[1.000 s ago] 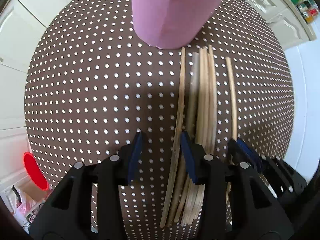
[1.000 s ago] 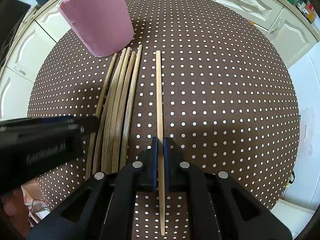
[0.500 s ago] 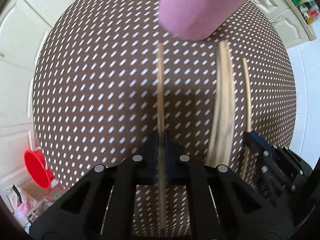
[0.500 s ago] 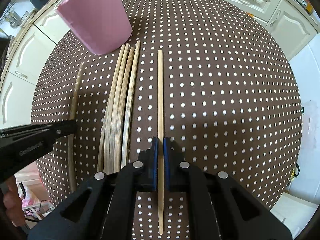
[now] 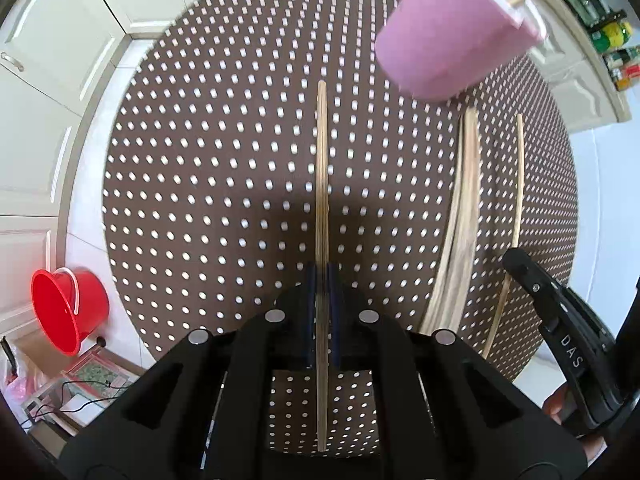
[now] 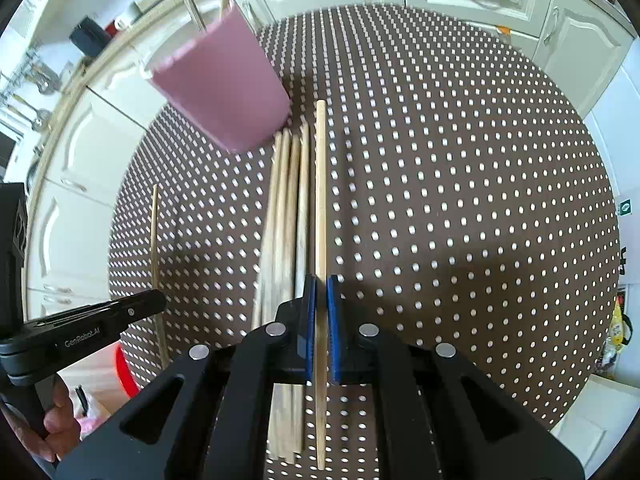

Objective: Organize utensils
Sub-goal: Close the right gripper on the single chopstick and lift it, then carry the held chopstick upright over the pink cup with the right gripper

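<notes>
**Each gripper clamps one chopstick above the dotted table**

In the left wrist view, the left gripper [image 5: 322,280] has its blue pads pressed together on a single wooden chopstick [image 5: 321,184] that runs up the middle of the frame. At upper right stands the pink cup [image 5: 456,36], with a stick poking from its rim. A bundle of chopsticks [image 5: 460,224] lies on the brown polka-dot tablecloth [image 5: 208,184] at right. A red bucket [image 5: 68,308] sits on the floor at lower left.

In the right wrist view, the right gripper [image 6: 321,292] is likewise closed on its own chopstick [image 6: 320,184], seemingly lifted just off the cloth, close beside the bundle.
</notes>
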